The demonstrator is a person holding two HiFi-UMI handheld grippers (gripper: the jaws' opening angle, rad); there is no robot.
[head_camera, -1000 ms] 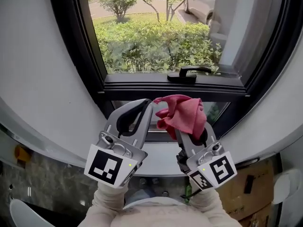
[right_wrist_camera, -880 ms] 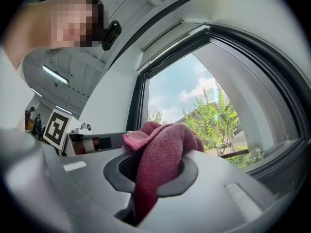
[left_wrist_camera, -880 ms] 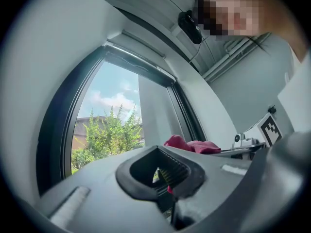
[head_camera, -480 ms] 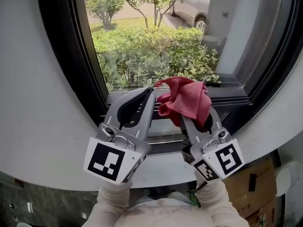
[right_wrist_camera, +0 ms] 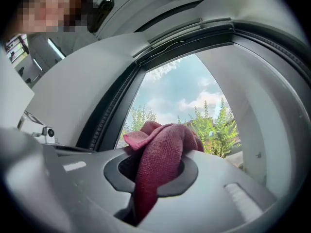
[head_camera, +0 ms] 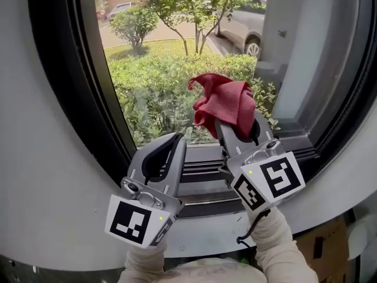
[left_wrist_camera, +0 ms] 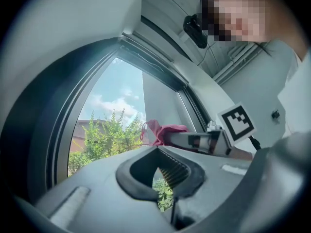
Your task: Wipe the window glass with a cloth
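A red cloth (head_camera: 225, 103) is bunched at the tip of my right gripper (head_camera: 231, 122), whose jaws are shut on it, and it is raised in front of the window glass (head_camera: 159, 69). The right gripper view shows the cloth (right_wrist_camera: 158, 157) draped between the closed jaws with the glass (right_wrist_camera: 184, 101) beyond. My left gripper (head_camera: 177, 139) sits lower, near the dark bottom frame, with its jaws shut and nothing in them. In the left gripper view the cloth (left_wrist_camera: 163, 132) and the right gripper (left_wrist_camera: 204, 141) appear to the right.
A thick black window frame (head_camera: 94, 99) borders the glass at left and bottom. A second pane with a grey pillar (head_camera: 294, 58) stands at the right. White wall (head_camera: 35, 158) surrounds the opening. Bushes and a parked car lie outside.
Both grippers rose along the window. The right gripper lifted the cloth from the lower frame up in front of the main pane; the left gripper lags lower.
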